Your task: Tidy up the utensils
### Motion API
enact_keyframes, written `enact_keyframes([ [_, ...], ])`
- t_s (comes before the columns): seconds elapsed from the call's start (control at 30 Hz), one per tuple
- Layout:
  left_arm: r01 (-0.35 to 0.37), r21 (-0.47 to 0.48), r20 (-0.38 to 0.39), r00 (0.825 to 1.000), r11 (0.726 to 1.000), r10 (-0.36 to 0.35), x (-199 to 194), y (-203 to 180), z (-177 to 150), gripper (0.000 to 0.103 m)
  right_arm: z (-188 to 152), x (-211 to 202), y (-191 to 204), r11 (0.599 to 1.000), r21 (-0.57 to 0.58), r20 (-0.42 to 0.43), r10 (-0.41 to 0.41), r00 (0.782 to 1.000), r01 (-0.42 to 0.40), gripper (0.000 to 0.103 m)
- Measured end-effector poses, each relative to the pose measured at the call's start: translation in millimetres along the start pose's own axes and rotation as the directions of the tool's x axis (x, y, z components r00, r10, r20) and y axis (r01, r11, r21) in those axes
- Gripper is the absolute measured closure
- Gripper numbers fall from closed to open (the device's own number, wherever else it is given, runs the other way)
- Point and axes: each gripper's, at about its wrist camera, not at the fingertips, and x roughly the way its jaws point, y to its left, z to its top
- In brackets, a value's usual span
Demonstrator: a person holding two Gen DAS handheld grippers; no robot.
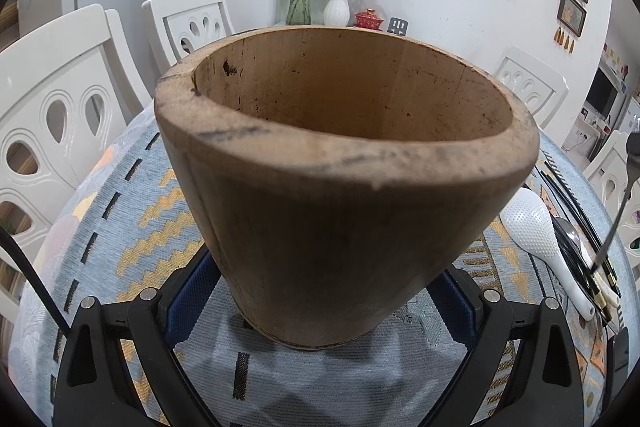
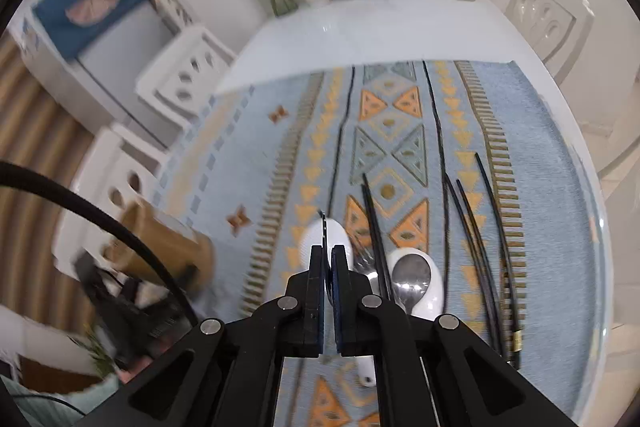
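Wooden holder [image 1: 320, 187] between left gripper [image 1: 320, 303] fingers [image 1: 180, 307], tilted.

Left tool [image 1: 320, 301]: black angular finger arms, blue pads, round silver screws at the joints, black cable alongside. Right tool [image 2: 327, 267]: same black arms, blue-faced pads, silver screws, thick black cable curving past.

Matt, scuffed wooden holder [image 1: 320, 155] on woven cloth [image 1: 132, 211]; glossy metal spoon [image 2: 411, 275]; dimpled white plastic paddle [image 1: 532, 227].
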Motion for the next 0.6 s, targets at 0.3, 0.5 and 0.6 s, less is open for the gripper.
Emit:
enact_keyframes([
  [0.3,0.0,0.0,0.0,1.0,1.0,0.0,-0.1,0.1,0.4,0.005,9.4,-11.0,16.1,0.994,0.046,0.06,0.101,0.993,-0.104,0.1],
  [0.5,0.001,-0.001,-0.001,1.0,1.0,-0.001,-0.1,0.1,0.7,0.005,21.9,-14.5,27.5,0.96,0.103,0.108,0.248,0.963,-0.259,0.102],
  [0.6,0.0,-0.001,-0.001,1.0,1.0,0.0,-0.1,0.2,0.8,0.005,32.4,-22.6,40.3,0.953,0.089,0.138,0.276,0.951,-0.289,0.102],
])
